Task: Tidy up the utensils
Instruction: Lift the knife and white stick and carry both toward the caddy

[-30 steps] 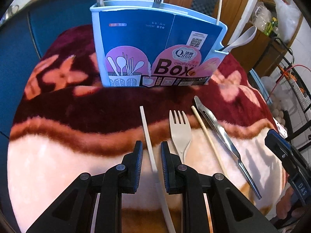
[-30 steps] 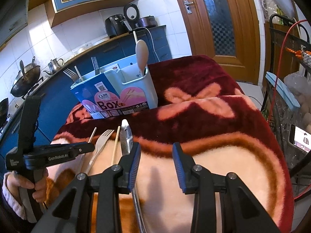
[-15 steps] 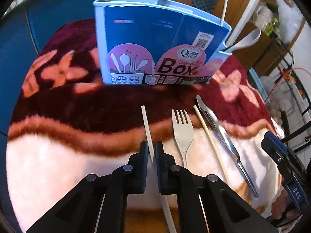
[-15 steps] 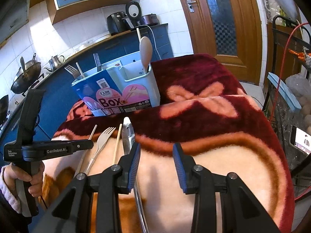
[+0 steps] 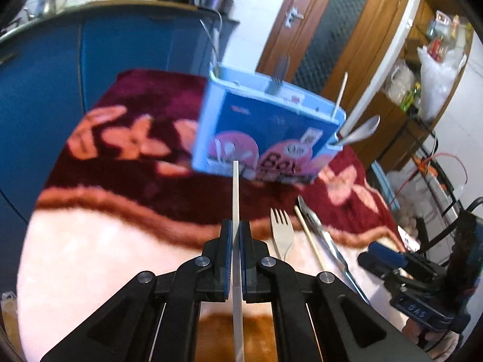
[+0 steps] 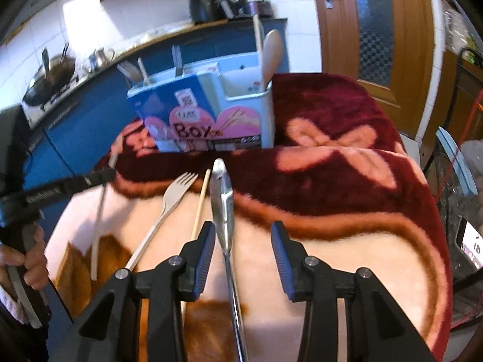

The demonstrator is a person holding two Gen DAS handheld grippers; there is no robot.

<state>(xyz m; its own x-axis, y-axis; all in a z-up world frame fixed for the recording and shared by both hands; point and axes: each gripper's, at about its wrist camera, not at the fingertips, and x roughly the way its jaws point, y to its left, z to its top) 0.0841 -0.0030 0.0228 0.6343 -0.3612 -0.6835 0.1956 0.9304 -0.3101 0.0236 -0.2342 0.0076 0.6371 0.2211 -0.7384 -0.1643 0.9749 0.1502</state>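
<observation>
On the blanket's pale band, at the far left of the row of utensils, the white chopstick (image 5: 235,199) is no longer lying flat. A second ago the left gripper (image 5: 235,259) straddled it with jaws apart; now the jaws are pressed together on the stick, pinching it near its middle, and the stick points up and forward toward the utensil box (image 5: 265,132). The right wrist view shows it tilted clear of the blanket (image 6: 332,211) at its far end — so the pickup looks done, and the judgement is that carrying it to a compartment of the box comes next.

Just right of it, the beige fork (image 5: 282,235) lies as it did before, tines toward the box. Beside that, the wooden chopstick (image 5: 309,241) has not shifted, and the metal tongs (image 6: 223,205) lie next to it, tip toward the box.

Furthest right, the right gripper (image 6: 243,241) has slid over so that the tongs' shaft now runs between its jaws, where a second ago the tongs sat by its left finger. Its jaws are spread and opening a little wider — the pads do not touch the metal. This reads as lining up the next grasp.

The box stands upright at the back, already holding a fork, a stick and a spoon; four pieces remain outside it, one of them in hand.
</observation>
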